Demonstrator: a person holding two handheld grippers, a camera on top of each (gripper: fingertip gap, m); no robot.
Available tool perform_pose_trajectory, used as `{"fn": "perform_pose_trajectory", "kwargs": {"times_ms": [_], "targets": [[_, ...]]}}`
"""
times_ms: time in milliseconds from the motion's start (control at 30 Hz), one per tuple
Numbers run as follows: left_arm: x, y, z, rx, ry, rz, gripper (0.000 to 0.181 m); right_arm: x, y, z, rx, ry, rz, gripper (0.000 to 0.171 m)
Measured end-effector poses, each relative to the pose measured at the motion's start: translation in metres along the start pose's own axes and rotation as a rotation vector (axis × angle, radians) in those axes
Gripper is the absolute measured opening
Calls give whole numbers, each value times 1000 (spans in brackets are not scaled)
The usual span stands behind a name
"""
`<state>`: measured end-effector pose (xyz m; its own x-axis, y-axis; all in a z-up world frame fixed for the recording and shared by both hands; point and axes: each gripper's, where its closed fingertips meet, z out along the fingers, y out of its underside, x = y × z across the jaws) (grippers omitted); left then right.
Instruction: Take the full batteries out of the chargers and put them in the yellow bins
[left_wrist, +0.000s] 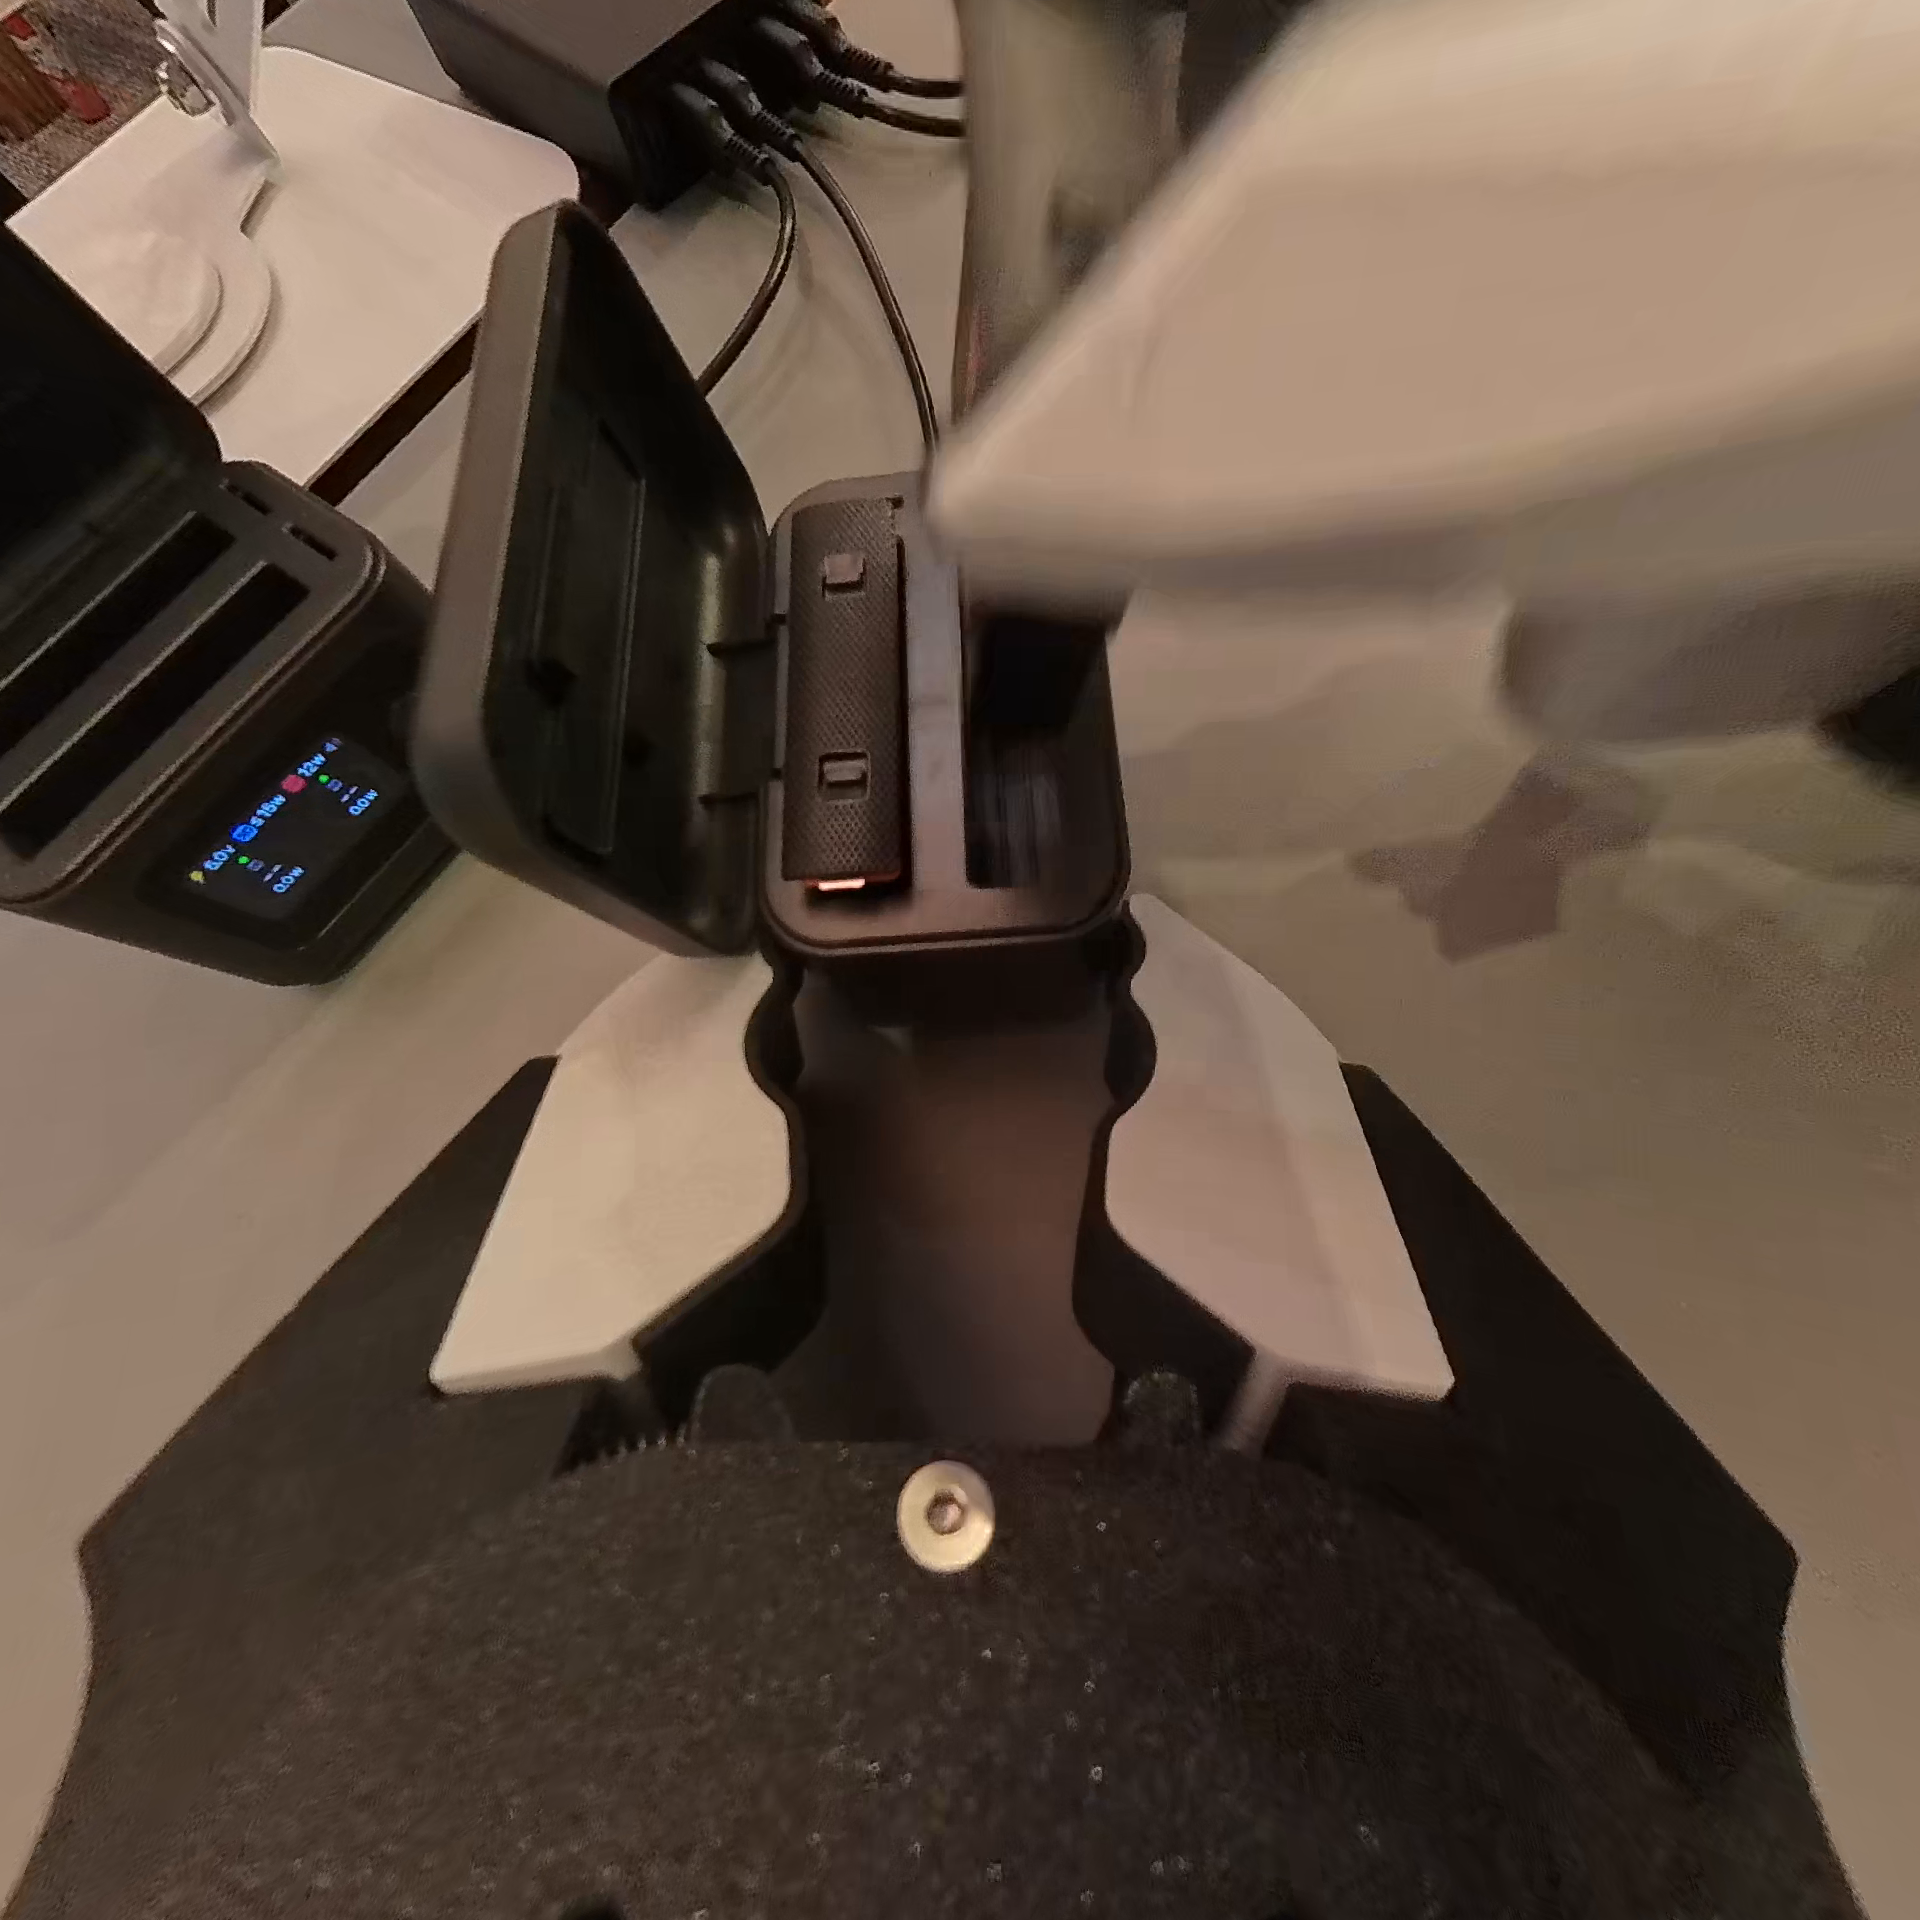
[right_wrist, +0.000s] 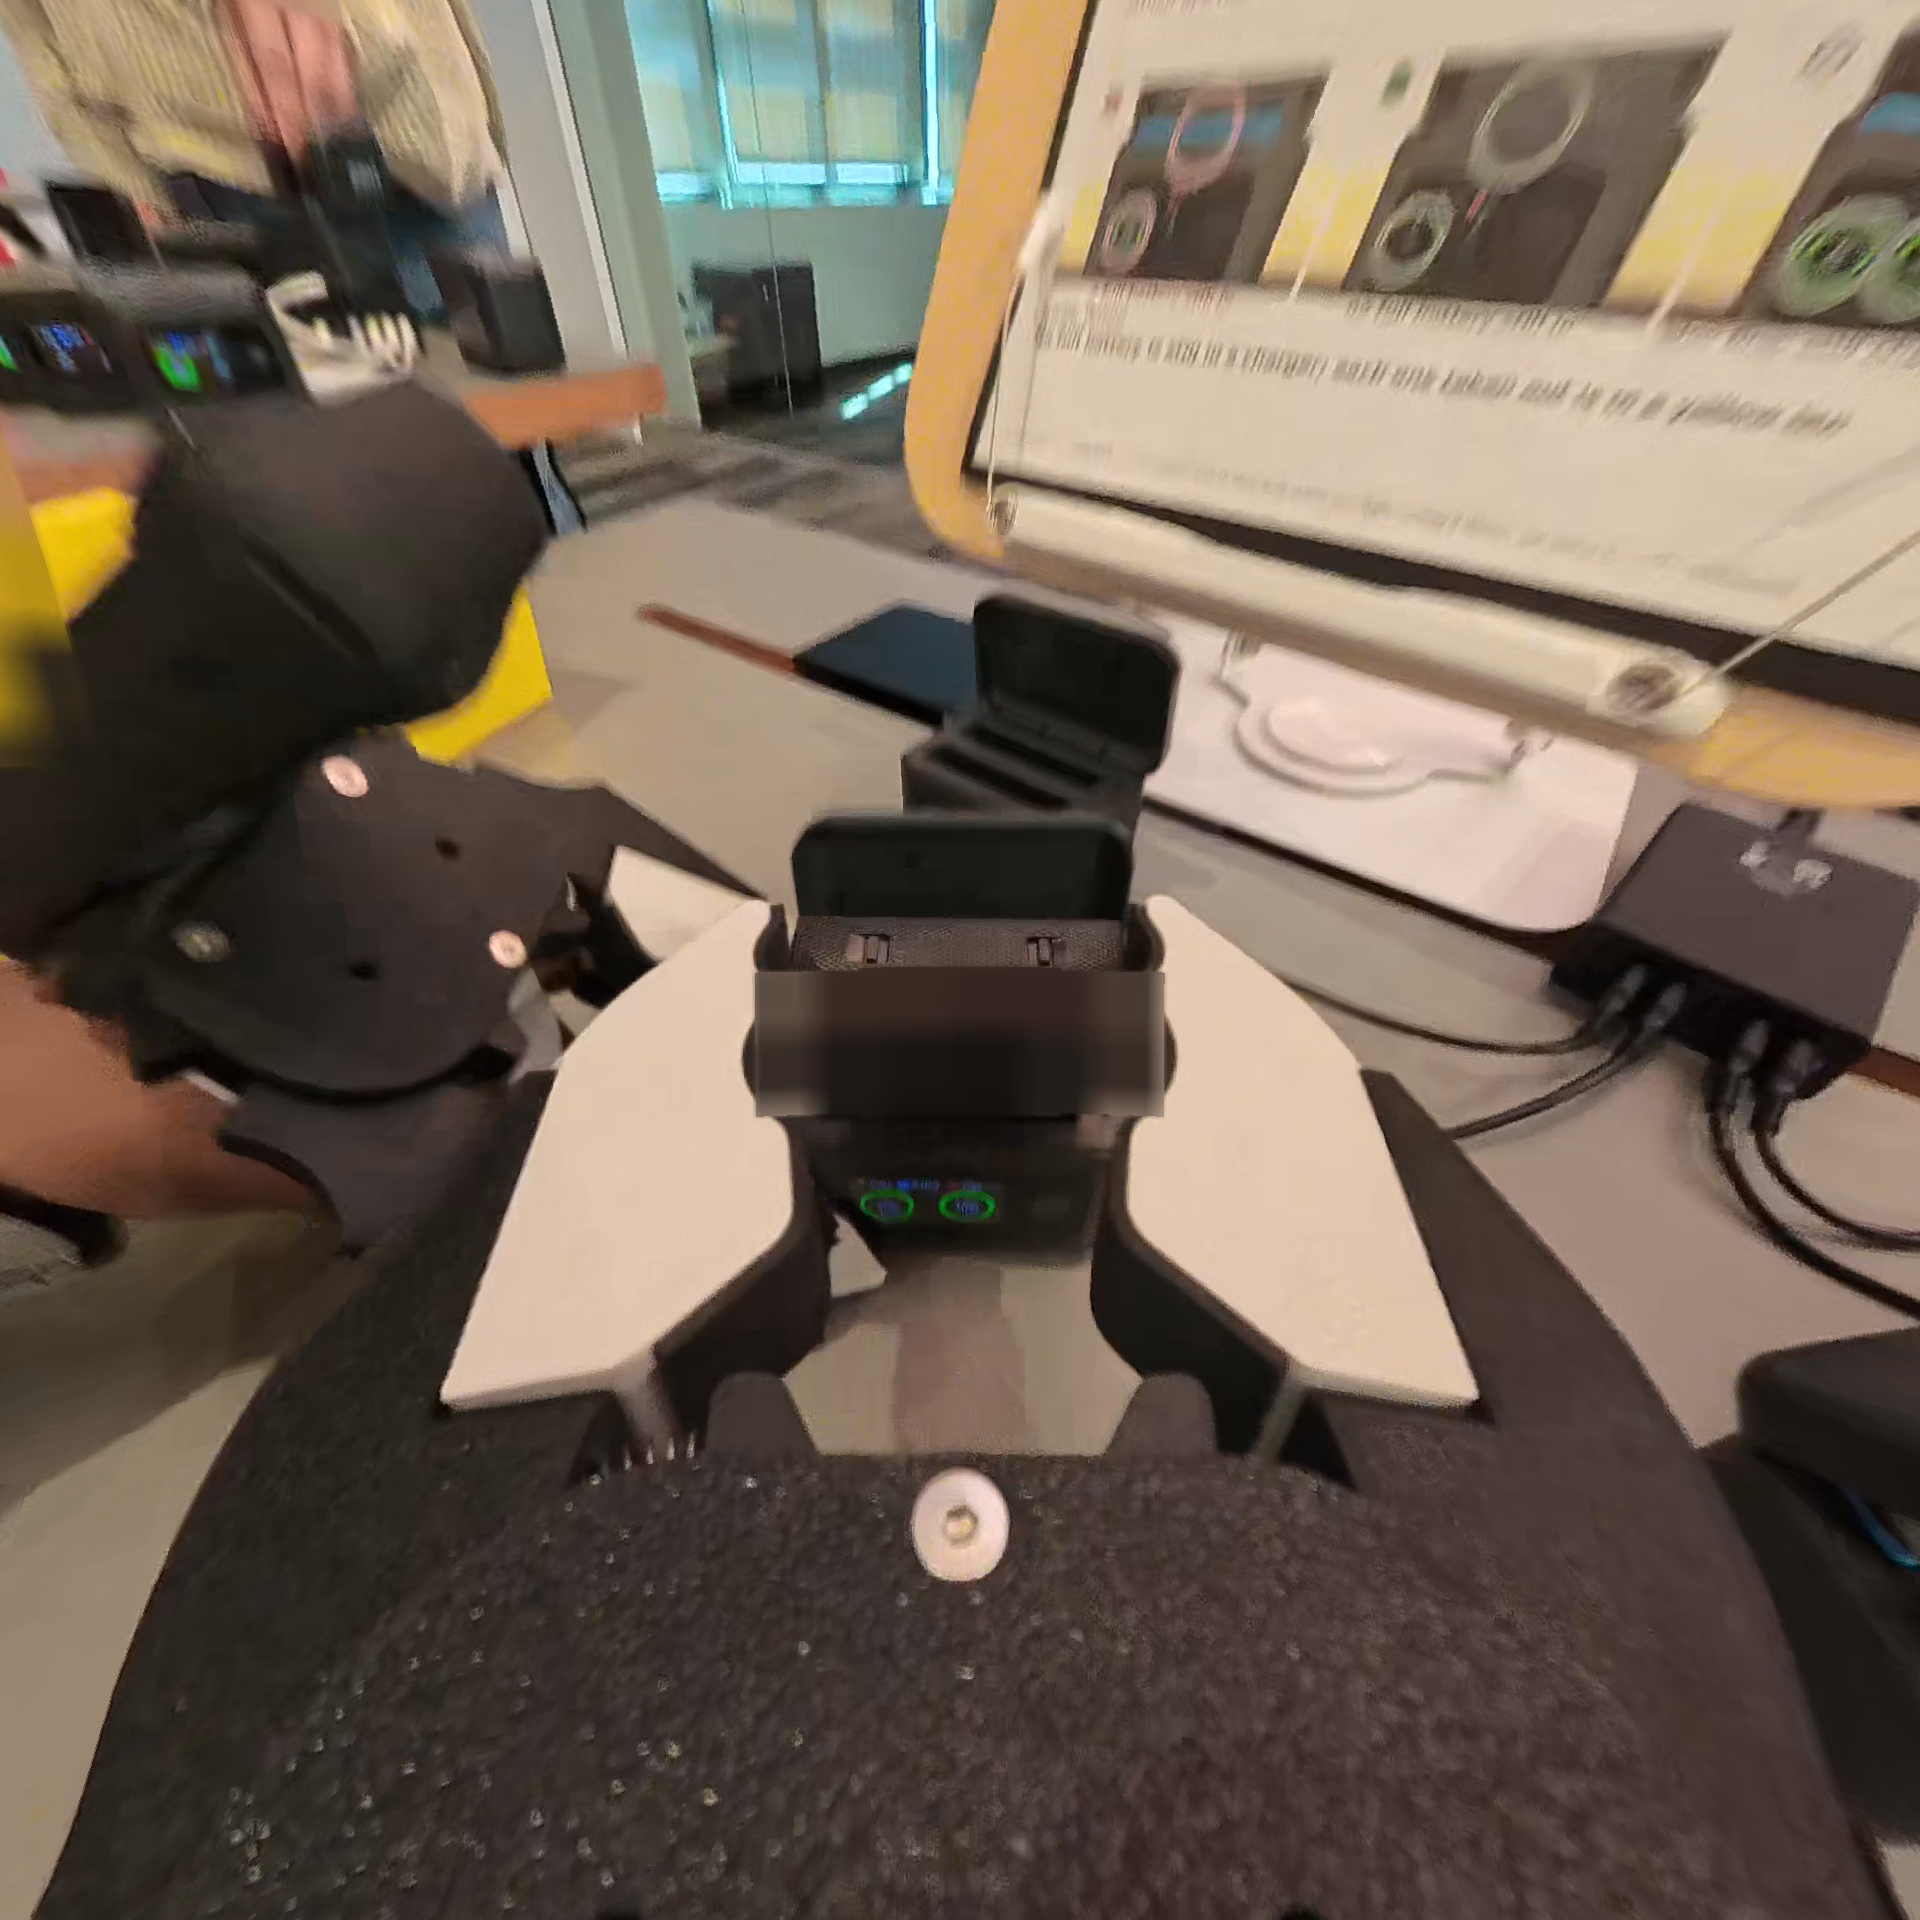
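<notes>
Left wrist view: left hand-held gripper (left_wrist: 943, 956) pinches the near end of an open charger (left_wrist: 940, 727) on the desk (left_wrist: 260, 1091); one battery (left_wrist: 844, 696) sits in its left slot, and the blurred right hand-held gripper (left_wrist: 1039, 540) reaches over the right slot. A second charger (left_wrist: 197, 748) stands to the left.

Right wrist view: right hand-held gripper (right_wrist: 956, 1029) clamps a dark blurred battery (right_wrist: 956, 1039) just above the charger (right_wrist: 935, 1195). A yellow bin (right_wrist: 488, 686) shows far left.

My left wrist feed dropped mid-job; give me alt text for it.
The left hand-held gripper is clamped on an open black charger with one battery seated in its left slot. The blurred right hand-held gripper reaches into the right slot. A second open charger sits to the left.
</notes>
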<state>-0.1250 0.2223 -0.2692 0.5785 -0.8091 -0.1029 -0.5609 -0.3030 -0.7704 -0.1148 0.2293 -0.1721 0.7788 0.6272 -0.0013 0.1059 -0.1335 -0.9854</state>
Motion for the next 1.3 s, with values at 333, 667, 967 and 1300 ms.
{"fn": "perform_pose_trajectory", "kwargs": {"times_ms": [333,667,967,1300], "targets": [[-1,0,-7,20,-32,0,72,28,-69,-49,187,35,104,61],[15,-58,-66,280,-220,113,57,27,-103,-97,280,-40,320,61],[99,-125,-99,602,-213,282,38,-5,-86,-131,295,-247,699,61],[111,-135,-121,743,-215,313,20,-17,-73,-140,326,-396,1014,62]]}}
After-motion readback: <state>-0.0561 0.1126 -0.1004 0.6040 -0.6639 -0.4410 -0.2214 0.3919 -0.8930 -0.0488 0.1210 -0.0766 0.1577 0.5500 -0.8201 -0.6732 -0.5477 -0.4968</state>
